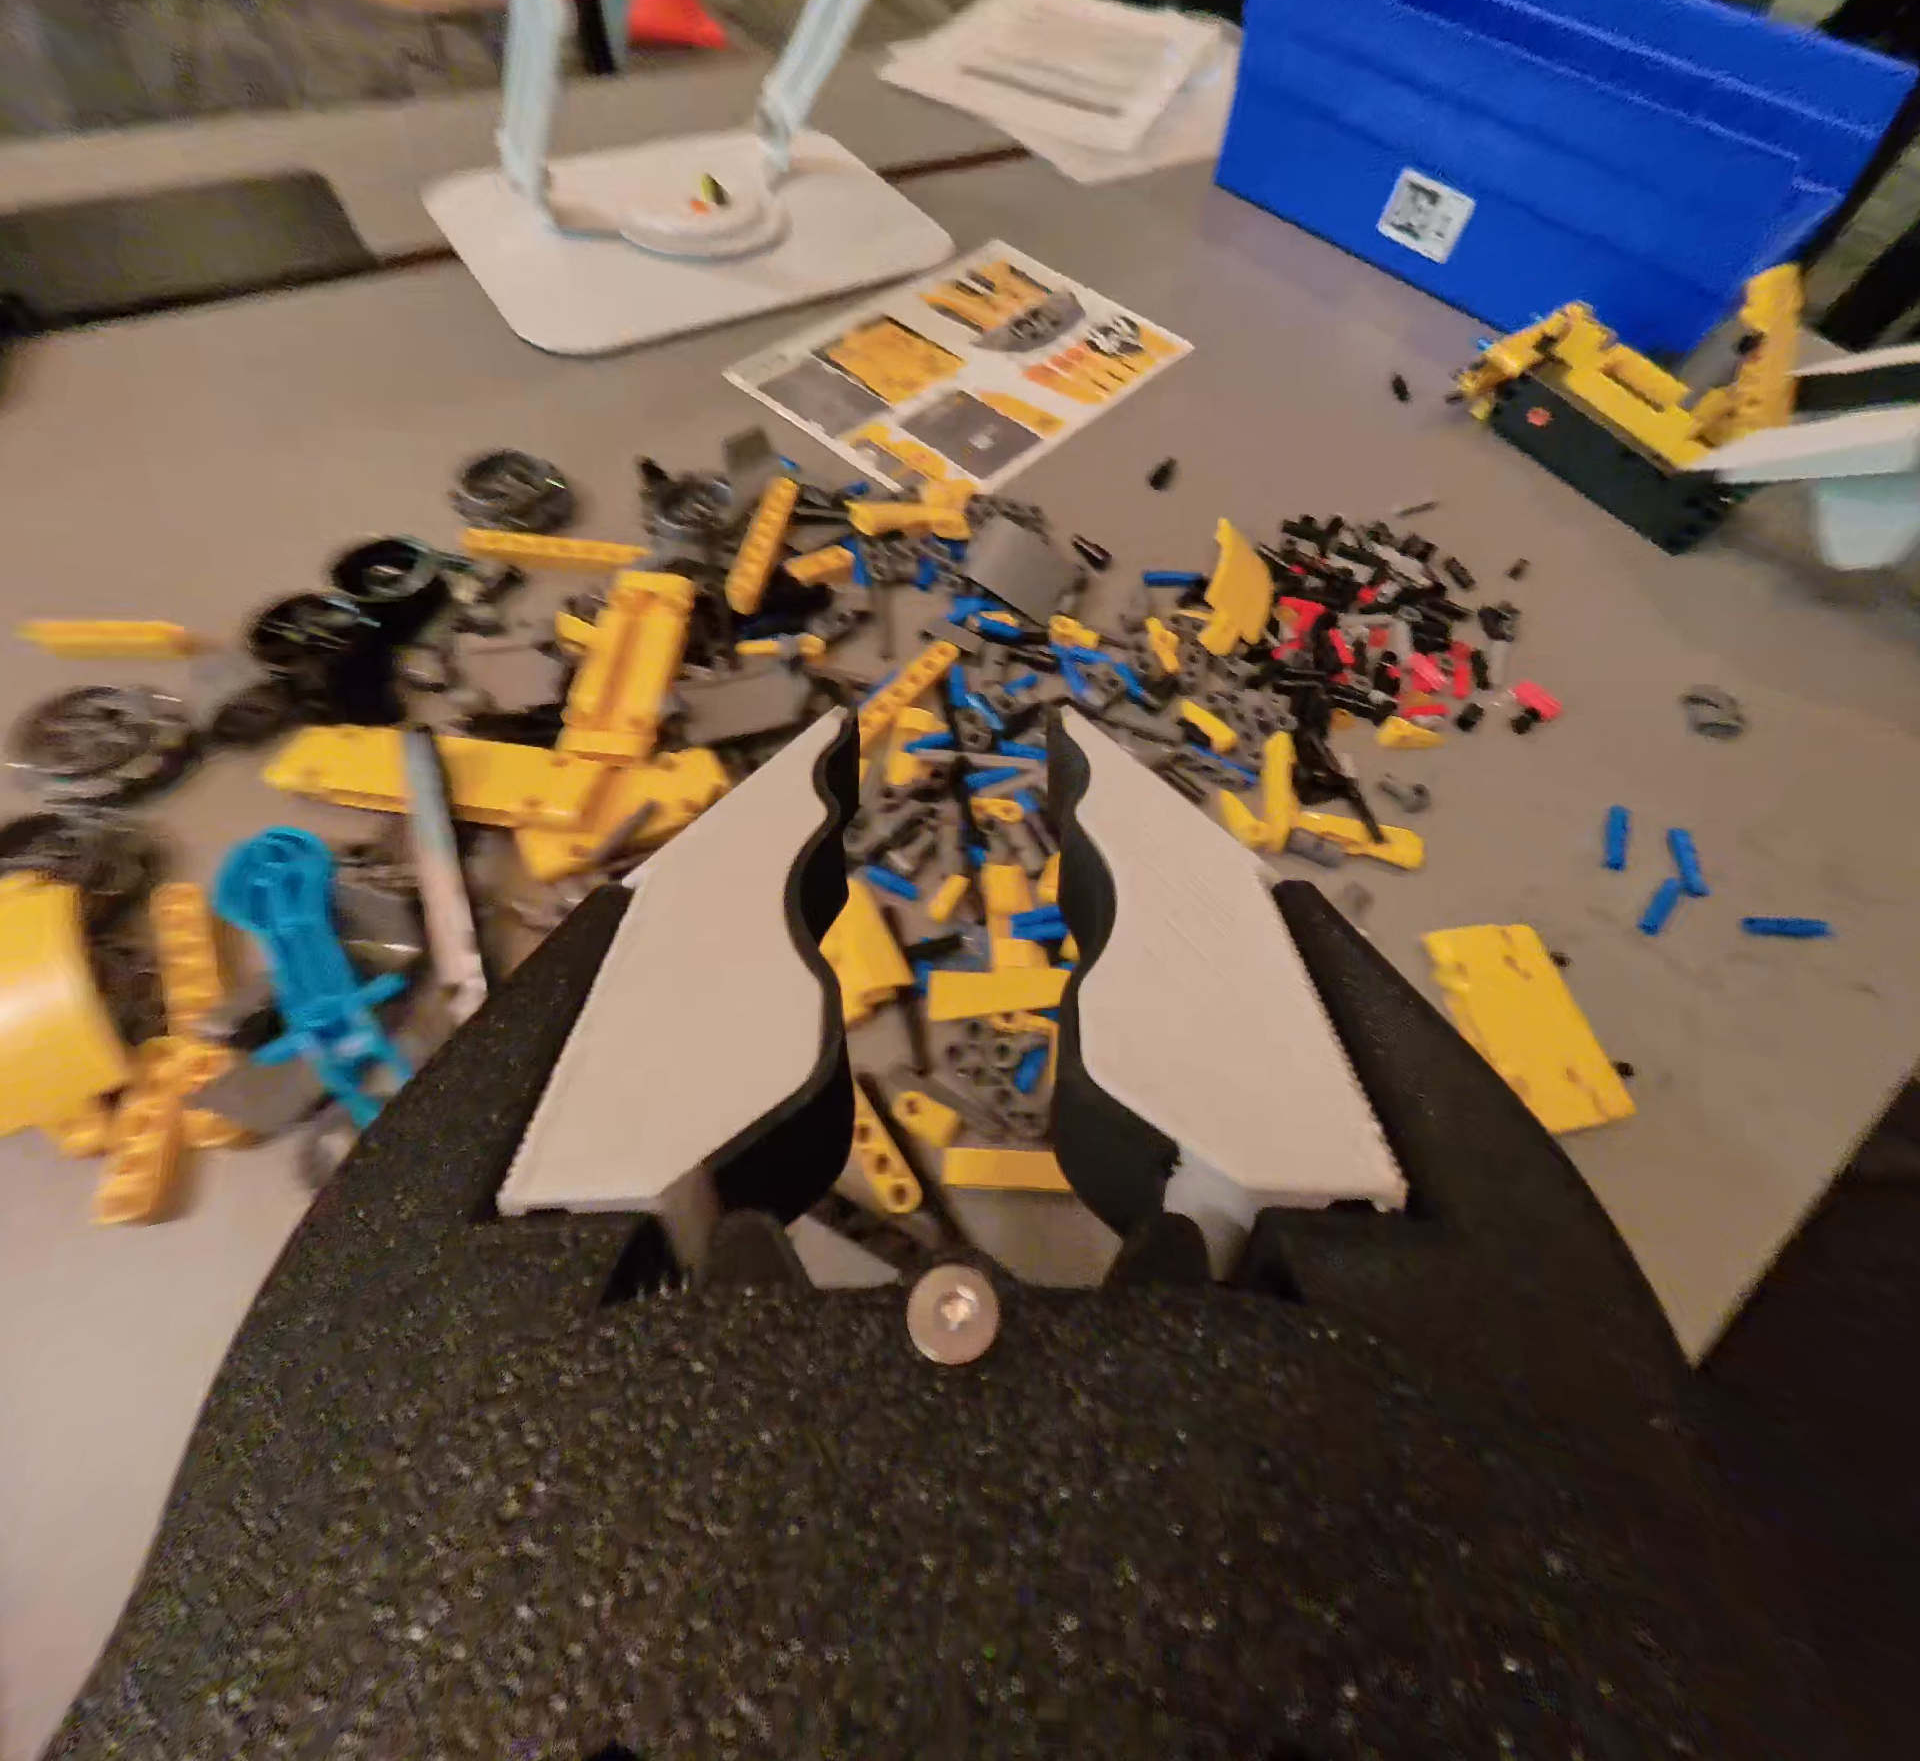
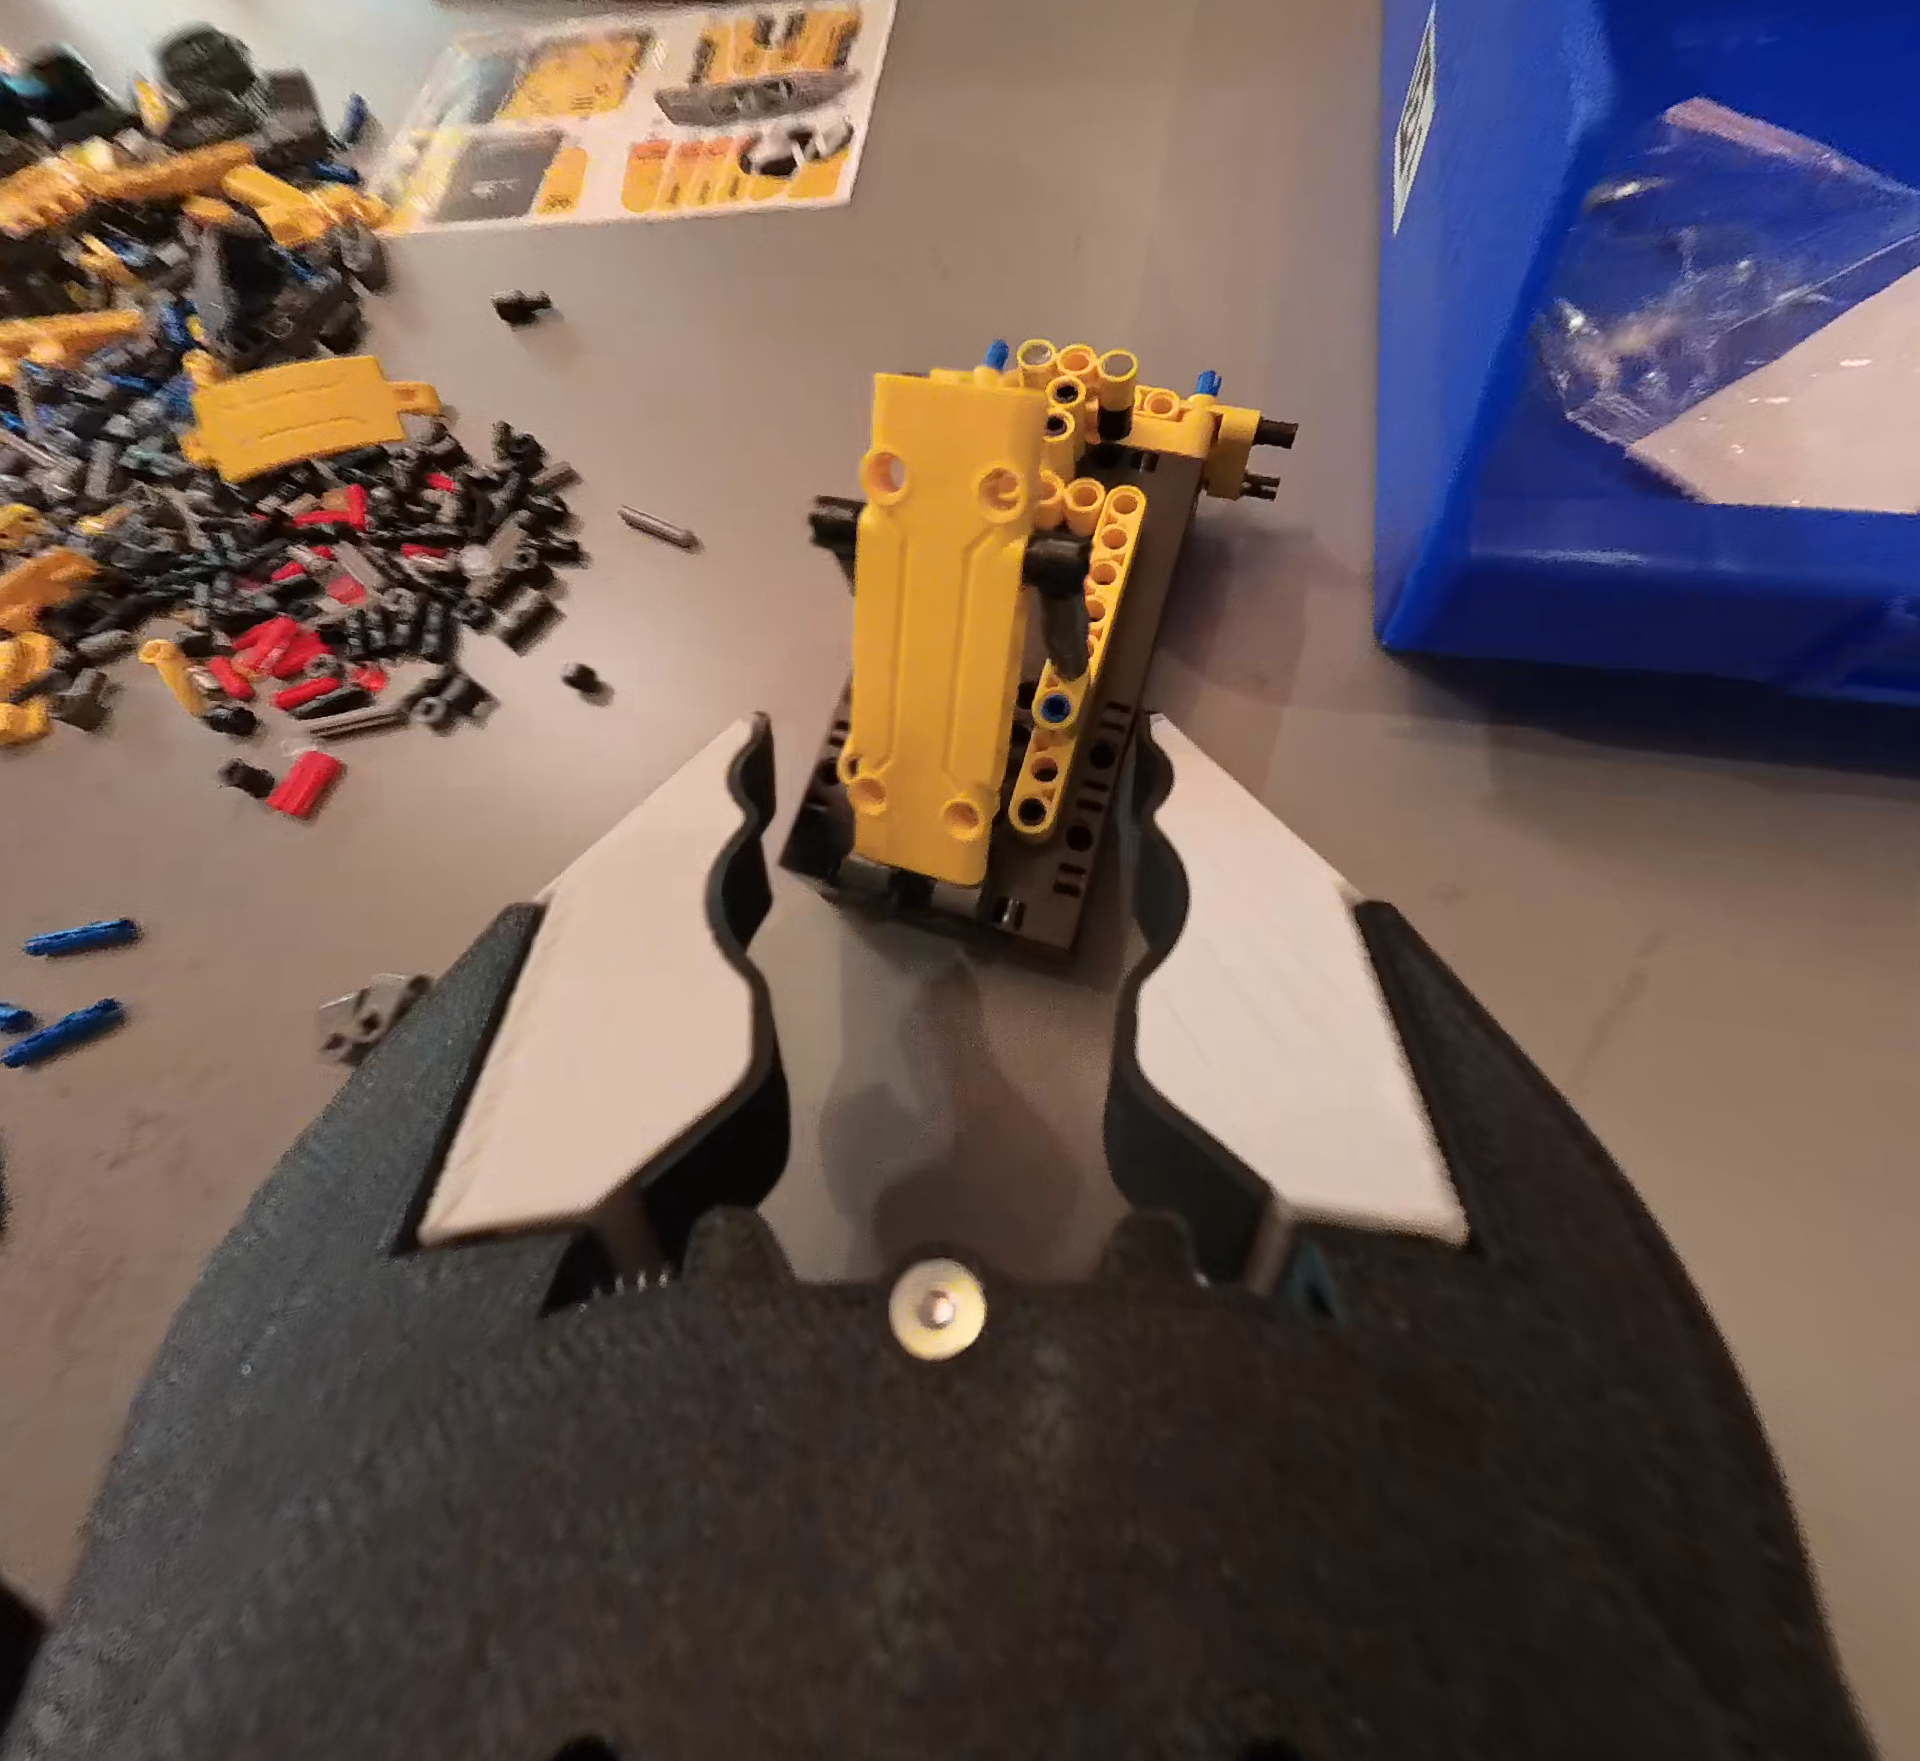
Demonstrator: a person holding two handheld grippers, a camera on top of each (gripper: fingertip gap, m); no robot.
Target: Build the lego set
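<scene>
My left gripper [image 1: 951, 735] is open and empty. It hovers over a pile of loose building bricks [image 1: 644, 672], yellow, black, blue and red, on a grey table [image 1: 1299, 381]. My right gripper [image 2: 956, 735] is shut on the black base of a yellow and black brick assembly [image 2: 935, 631], one finger on each side. The assembly is sharp while the pile [image 2: 208, 516] blurs. In the left wrist view the right gripper [image 1: 1756, 418] and the assembly [image 1: 1621, 423] show at the far right.
A blue bin [image 1: 1558, 101] stands at the back right, close beside the assembly [image 2: 1662, 361]. A sticker sheet [image 1: 956, 361], a white stand base [image 1: 686, 257] and papers [image 1: 1060, 70] lie behind the pile. A yellow panel [image 1: 1527, 1036] lies near the table's right edge. Tip to tip, the grippers are about 40 centimetres apart. The left tips stand about 15 centimetres off the yellow panel [image 1: 1527, 1036].
</scene>
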